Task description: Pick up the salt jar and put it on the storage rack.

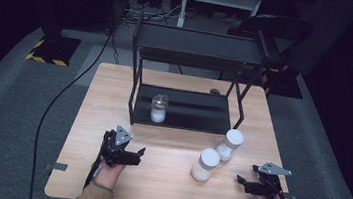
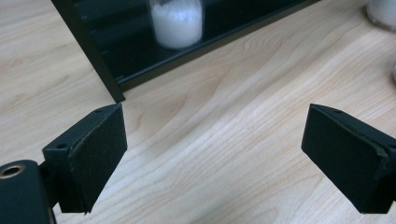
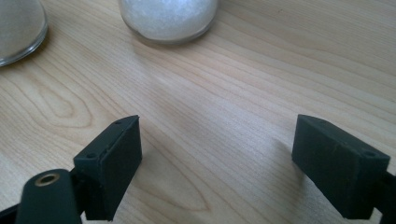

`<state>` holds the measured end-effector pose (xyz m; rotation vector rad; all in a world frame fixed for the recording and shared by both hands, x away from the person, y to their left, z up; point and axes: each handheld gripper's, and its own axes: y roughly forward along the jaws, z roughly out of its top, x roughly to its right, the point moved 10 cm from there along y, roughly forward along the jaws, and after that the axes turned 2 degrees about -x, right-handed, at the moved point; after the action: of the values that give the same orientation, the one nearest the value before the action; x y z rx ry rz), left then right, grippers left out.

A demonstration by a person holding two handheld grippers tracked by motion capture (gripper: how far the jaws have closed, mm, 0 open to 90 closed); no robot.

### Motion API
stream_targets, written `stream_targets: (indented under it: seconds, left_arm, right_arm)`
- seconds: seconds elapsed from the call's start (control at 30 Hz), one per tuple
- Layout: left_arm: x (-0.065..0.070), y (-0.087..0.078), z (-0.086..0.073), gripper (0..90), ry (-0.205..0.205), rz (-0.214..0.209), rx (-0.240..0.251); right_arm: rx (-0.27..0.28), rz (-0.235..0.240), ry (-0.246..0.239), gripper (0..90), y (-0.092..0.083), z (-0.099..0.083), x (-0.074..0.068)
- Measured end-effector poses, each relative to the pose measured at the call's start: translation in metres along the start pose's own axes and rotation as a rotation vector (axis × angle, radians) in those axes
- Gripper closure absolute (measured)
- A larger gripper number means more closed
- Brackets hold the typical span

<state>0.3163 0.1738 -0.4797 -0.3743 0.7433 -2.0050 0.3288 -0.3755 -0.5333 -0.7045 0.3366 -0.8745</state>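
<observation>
A clear jar of white powder (image 1: 159, 109) stands on the lower board of a black shelf rack (image 1: 183, 111); the left gripper view has it (image 2: 177, 21) just beyond the rack's corner post. Two white-lidded jars of powder (image 1: 206, 164) (image 1: 229, 145) stand on the wooden table in front of the rack. My left gripper (image 1: 139, 156) (image 2: 215, 135) hangs low over the table at front left, open, with bare wood between its jaws. My right gripper (image 1: 245, 176) (image 3: 218, 140) rests at front right, open and holding nothing, with the nearer jar's base (image 3: 168, 18) just ahead of it.
The rack's upper board (image 1: 198, 44) spans the back of the table (image 1: 164, 188). A second jar's base (image 3: 18, 28) shows at the left of the right gripper view. A black cable (image 1: 59, 96) runs across the grey floor on the left. A chair (image 1: 273, 27) stands behind the rack.
</observation>
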Motion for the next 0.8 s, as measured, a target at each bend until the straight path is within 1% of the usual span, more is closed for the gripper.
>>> stream_targets:
  seconds: [0.07,0.2,0.37,0.5,0.8]
  left_arm:
    - [0.001,0.003,-0.003,6.5,0.01,0.01,-0.015]
    - [0.003,0.008,-0.009,6.5,0.01,0.009,-0.036]
    - [0.007,0.012,-0.014,6.5,0.028,0.014,-0.059]
    - [0.006,0.013,-0.017,6.4,0.02,0.013,-0.07]
    - [0.002,0.012,-0.028,6.4,-0.016,0.01,-0.088]
  right_arm:
    - [0.0,0.0,0.0,15.7,0.0,0.0,0.0]
    - [0.0,0.0,0.0,15.7,0.0,0.0,0.0]
    - [0.0,0.0,0.0,15.7,0.0,0.0,0.0]
    - [0.0,0.0,0.0,15.7,0.0,0.0,0.0]
    - [0.0,0.0,0.0,15.7,0.0,0.0,0.0]
